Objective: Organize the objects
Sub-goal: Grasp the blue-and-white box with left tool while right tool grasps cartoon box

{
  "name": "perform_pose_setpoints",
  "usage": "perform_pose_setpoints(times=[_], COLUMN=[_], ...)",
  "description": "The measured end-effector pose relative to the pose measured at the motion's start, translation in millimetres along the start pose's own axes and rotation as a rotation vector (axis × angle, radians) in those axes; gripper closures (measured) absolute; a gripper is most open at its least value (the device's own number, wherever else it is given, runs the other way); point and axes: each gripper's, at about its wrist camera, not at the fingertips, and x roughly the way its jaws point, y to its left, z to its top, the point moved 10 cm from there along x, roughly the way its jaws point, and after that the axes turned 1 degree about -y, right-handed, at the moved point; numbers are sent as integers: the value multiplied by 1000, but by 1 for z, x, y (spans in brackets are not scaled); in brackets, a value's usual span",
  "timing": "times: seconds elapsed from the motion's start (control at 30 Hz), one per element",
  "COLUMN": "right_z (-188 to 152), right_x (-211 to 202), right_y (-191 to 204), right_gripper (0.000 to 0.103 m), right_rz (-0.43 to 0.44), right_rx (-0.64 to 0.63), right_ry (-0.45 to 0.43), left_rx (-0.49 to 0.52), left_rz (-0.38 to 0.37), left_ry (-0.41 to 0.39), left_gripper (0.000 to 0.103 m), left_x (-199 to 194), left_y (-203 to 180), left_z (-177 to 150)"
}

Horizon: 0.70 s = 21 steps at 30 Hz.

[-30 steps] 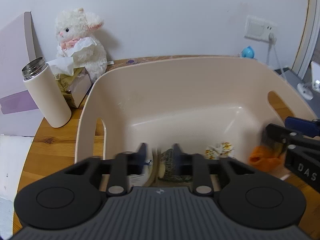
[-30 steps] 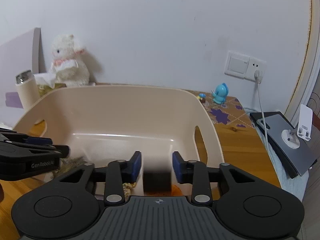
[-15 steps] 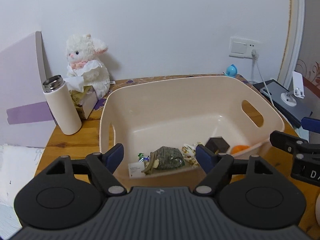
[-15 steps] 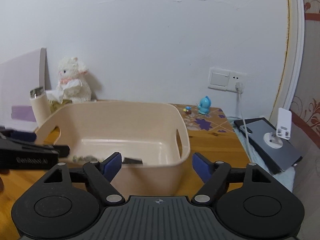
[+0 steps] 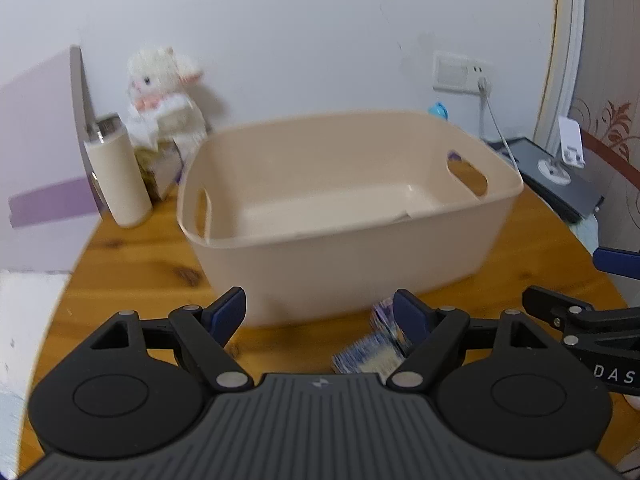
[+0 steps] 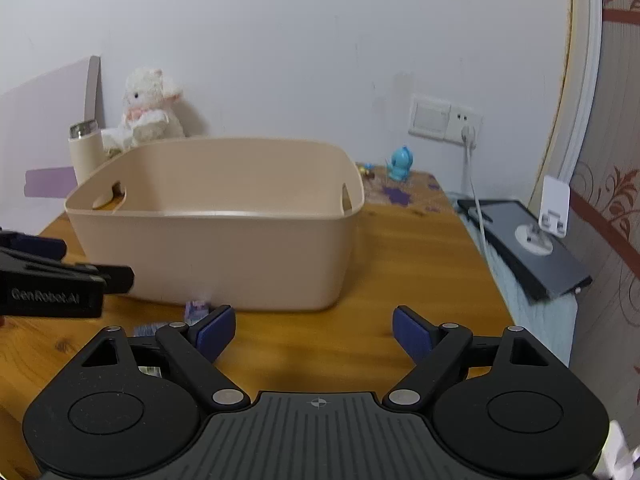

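Note:
A beige plastic basket [image 5: 352, 256] with handle cut-outs stands on the wooden table [image 5: 136, 264]; it also shows in the right wrist view [image 6: 224, 248]. Its contents are hidden from this low angle. My left gripper [image 5: 320, 312] is open and empty, held in front of the basket's near wall. Small blue-and-white packets [image 5: 368, 354] lie on the table just before it, one by its right finger; they show in the right wrist view [image 6: 197, 307] too. My right gripper [image 6: 312, 330] is open and empty, right of the left gripper, facing the basket's right end.
A cream flask [image 5: 116, 176], a tissue box and a white plush lamb [image 5: 160, 92] stand at the back left. A blue figurine [image 6: 400, 162], a wall socket with cable [image 6: 468, 136] and a dark tablet with a stand [image 6: 528, 248] lie to the right.
Both grippers opened, releasing items into the basket, then pulled back and down from over it to table level in front. The packets on the table have come into view.

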Motion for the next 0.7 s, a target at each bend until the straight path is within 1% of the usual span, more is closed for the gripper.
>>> perform_pose_setpoints(times=[0.23, 0.4, 0.5, 0.7], right_z=[-21, -31, -35, -38], right_x=[12, 21, 27, 34], right_y=[-2, -1, 1, 4], right_gripper=[15, 15, 15, 15], right_rz=[-26, -34, -37, -40], right_rx=[6, -5, -13, -21], right_ry=[51, 85, 102, 117], left_rx=[-1, -25, -44, -57], left_rz=[-23, -52, -81, -131], left_ry=[59, 112, 102, 99], left_gripper=[21, 21, 21, 21], left_x=[28, 50, 53, 49], left_y=[-12, -15, -13, -13], left_z=[-32, -50, -54, -49])
